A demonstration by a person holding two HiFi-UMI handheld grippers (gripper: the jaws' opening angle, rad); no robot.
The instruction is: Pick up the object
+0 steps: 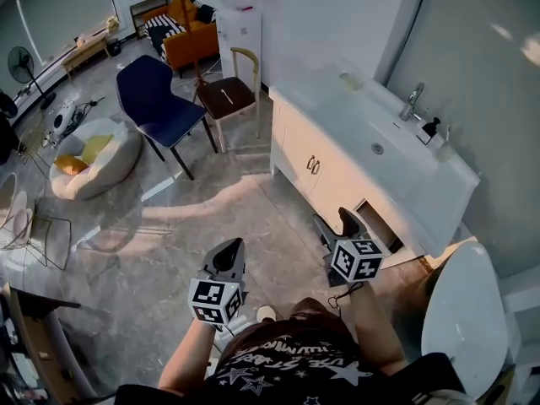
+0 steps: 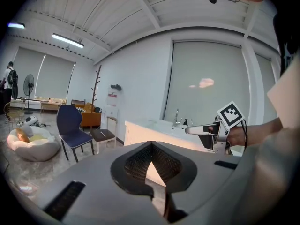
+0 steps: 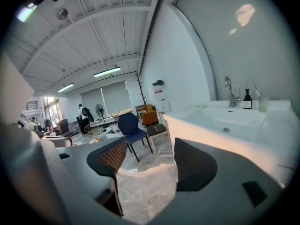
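Object: the task names none, and nothing lies between either pair of jaws, so I cannot tell which thing is meant. The likeliest small candidate in view is the dark pump bottle (image 1: 430, 130). It stands upright at the back edge of the vanity top (image 1: 333, 99), at the upper right of the head view. The faucet (image 1: 411, 101) is just beside it on the left, and a pale tumbler (image 3: 262, 103) is just beside it on the right.

Handling, judged only, if the bottle is the target:
- It is probably light, with a rigid shell.
- The surface is smooth and may be wet or soapy so near the basin (image 1: 375, 137), so it is likely slippery.
- The pump head is the weak point. Take it across the body below the neck, with the jaws level and square to it.
- The tumbler is close enough to be knocked on the approach.

Tools:
- The right gripper (image 1: 344, 224) is at lower centre-right of the head view, in front of the cabinet doors (image 1: 308, 154) and well short of the counter. Its jaws are spread wide, with only floor tile (image 3: 145, 191) visible between the pads.
- The left gripper (image 1: 228, 258) is at lower centre. Its jaws are closed tip to tip and hold nothing.

Surroundings: a blue chair (image 1: 156, 99) and a wooden chair (image 1: 228, 95) stand at upper left, well apart from the vanity.
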